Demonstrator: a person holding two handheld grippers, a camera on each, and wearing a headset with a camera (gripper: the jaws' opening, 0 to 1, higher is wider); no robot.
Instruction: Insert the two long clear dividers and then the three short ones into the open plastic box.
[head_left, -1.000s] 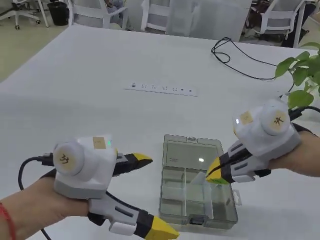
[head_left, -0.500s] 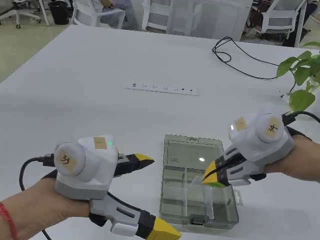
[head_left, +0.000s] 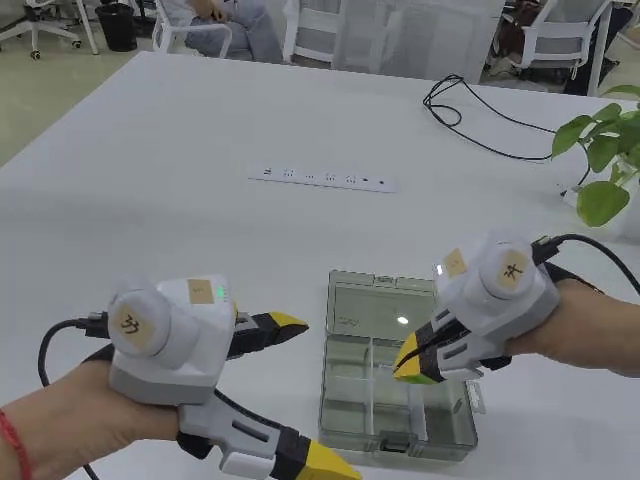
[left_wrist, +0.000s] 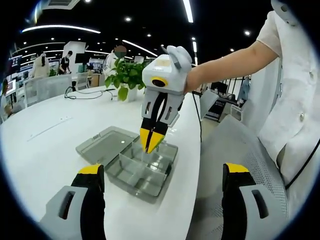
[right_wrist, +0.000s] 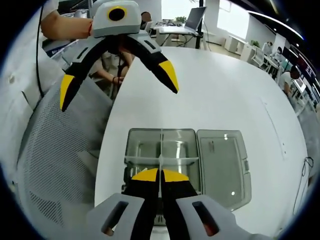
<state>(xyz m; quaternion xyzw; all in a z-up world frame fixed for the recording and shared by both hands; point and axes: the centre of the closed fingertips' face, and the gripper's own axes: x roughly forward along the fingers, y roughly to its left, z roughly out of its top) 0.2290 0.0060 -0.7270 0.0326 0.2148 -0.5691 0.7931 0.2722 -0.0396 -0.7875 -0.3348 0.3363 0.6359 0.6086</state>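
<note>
The open clear plastic box (head_left: 328, 400) lies on the white table, its lid (head_left: 385, 300) folded flat behind it. Clear dividers (head_left: 369, 385) stand inside the base. My right gripper (head_left: 408, 367) hangs just over the box's middle, shut on a thin clear divider (right_wrist: 161, 150) that points down into the box (right_wrist: 145, 150). In the left gripper view the right gripper (left_wrist: 150, 144) points straight down over the box (left_wrist: 115, 172). My left gripper (head_left: 305, 395) is to the left of the box, wide open and holding nothing; it appears as the left gripper (right_wrist: 117, 85) in the right gripper view.
A white power strip (head_left: 322, 178) lies mid-table. A black cable (head_left: 480, 110) loops at the far right, beside a green plant (head_left: 605, 150). Chairs and a seated person (head_left: 215, 15) are beyond the far edge. The near table edge runs close under both grippers.
My right gripper has moved left and down with the divider, from the box's right side to over its middle. The left gripper has barely shifted.
</note>
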